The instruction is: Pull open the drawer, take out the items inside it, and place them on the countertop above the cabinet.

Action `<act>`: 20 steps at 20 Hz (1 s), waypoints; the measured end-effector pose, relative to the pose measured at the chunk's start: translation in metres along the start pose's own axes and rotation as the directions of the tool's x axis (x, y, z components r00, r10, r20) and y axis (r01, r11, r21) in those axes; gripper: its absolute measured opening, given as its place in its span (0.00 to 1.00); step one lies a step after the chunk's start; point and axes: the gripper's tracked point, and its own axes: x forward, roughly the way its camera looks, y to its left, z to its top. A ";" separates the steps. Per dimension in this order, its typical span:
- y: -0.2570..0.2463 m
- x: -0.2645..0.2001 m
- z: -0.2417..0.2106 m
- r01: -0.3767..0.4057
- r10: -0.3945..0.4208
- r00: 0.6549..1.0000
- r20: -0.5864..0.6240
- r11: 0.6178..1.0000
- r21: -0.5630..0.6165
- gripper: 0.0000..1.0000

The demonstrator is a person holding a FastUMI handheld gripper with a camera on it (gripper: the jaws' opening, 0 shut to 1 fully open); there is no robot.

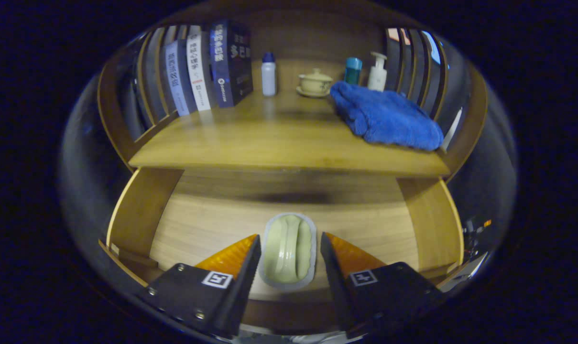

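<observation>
The wooden drawer [198, 224] is pulled open below the countertop [269, 143]. On the drawer floor lies a pale green oval soap-like item in a grey tray [289, 251]. My gripper [290, 243] hovers over it, open, one finger on each side of the item with a small gap on both sides. Neither finger presses on it. A folded blue towel [387, 119] rests on the countertop toward its right side.
Along the back of the countertop stand several books [207, 67], a white bottle with a blue cap [268, 74], a lidded cup on a saucer [315, 82], a teal container [352, 70] and a white pump bottle [377, 71]. Slatted side rails [413, 62] flank the counter.
</observation>
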 end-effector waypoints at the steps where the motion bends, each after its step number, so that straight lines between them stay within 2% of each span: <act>1: 0.000 0.005 -0.003 -0.001 0.002 0.999 -0.033 1.000 0.016 0.51; 3: 0.004 0.019 -0.014 -0.021 0.020 0.998 -0.067 1.000 -0.015 0.21; 4: 0.006 0.019 -0.010 -0.035 0.034 0.998 -0.052 0.999 -0.027 0.23; 5: 0.007 0.018 -0.012 -0.061 0.060 0.997 -0.052 0.998 -0.031 0.17; 8: 0.011 0.021 -0.011 -0.119 0.118 0.992 -0.044 0.993 -0.013 0.17; 9: 0.012 0.019 -0.007 -0.139 0.139 0.990 -0.032 0.990 -0.008 0.13; 10: 0.013 0.020 -0.008 -0.158 0.158 0.987 -0.015 0.987 0.006 0.12; 16: 0.008 0.001 0.008 -0.176 0.170 0.981 0.096 0.982 0.067 0.12; 20: 0.006 -0.037 0.025 -0.175 0.166 0.962 0.216 0.984 0.024 0.12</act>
